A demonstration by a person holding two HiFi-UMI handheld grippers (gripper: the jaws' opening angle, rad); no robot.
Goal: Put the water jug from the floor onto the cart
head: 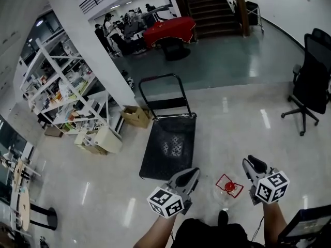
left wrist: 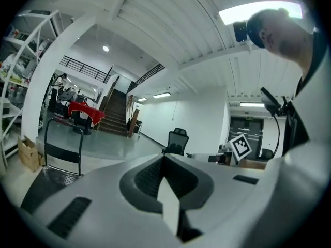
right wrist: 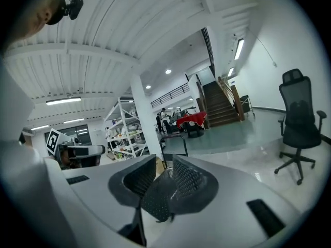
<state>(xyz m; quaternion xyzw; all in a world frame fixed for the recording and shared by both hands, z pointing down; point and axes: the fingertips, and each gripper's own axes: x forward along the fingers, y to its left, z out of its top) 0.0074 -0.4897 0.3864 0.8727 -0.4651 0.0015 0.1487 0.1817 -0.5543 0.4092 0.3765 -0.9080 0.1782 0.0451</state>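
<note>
1. Well, the water jug (head: 228, 188) stands on the shiny floor (head: 243, 118). It is clear, with a red cap and a red handle on top.
2. In the head view the jug is low down, close in front of the person. It sits between the two grippers, nearer the right one.
3. The cart (head: 169, 142) is flat and black, with a black bar handle at its far end. It rests on the floor a little past the jug and to the jug's left. The jug is not on it.
4. The left gripper (head: 192, 173) is held out over the floor, just by the cart's near right corner in the head view. Its jaws are closed, tip to tip, and nothing is in them.
5. The right gripper (head: 252, 163) is held out to the right of the jug. Its jaws are a little way open, with a thin gap. Nothing is in the gap.
6. Both grippers point forward, almost level. Each one has a white cube with black square marks on it.
7. A black office chair (head: 310, 84) stands at the right.
8. White shelves (head: 62, 92) full of stuff stand at the left, with a cardboard box (head: 135, 115) on the floor near them.
9. Far back there is a table with a red cloth (head: 168, 30) and some stairs (head: 209, 6).
</note>
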